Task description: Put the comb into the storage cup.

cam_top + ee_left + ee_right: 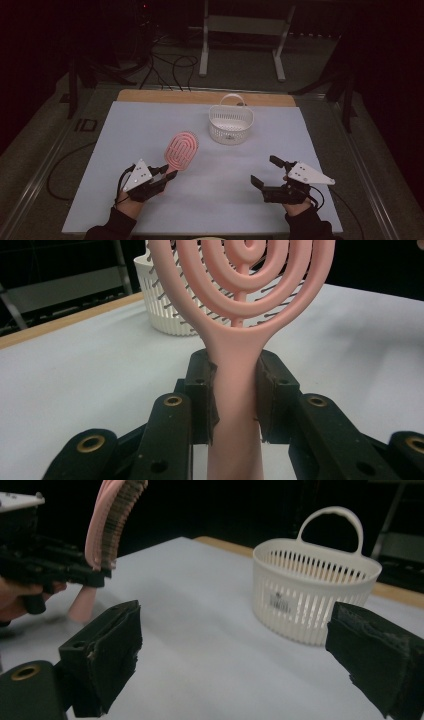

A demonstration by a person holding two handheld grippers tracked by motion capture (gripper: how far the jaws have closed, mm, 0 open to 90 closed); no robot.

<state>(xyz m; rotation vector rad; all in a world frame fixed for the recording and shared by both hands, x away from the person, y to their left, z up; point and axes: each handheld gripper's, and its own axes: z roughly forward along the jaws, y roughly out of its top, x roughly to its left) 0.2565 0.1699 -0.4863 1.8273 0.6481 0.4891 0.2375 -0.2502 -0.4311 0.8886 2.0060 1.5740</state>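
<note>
A pink hairbrush (182,150) with a spiral-slotted oval head is held tilted up off the white table cover, and my left gripper (162,177) is shut on its handle. Close up, both pads (207,400) press the pink handle (235,390) from either side, with the head (250,280) rising above. A white slatted basket (230,123) with a loop handle stands at the back centre. My right gripper (263,172) hovers at the front right, open and empty. From the right gripper view, its wide-apart jaws frame the basket (312,587), with the brush (112,525) at the left.
The white cover (150,125) lies over a wooden tabletop (150,96) whose far strip shows. Beyond it, cables (175,67) trail on the floor beside a grey metal stand (242,30). Open cover lies between both grippers and the basket.
</note>
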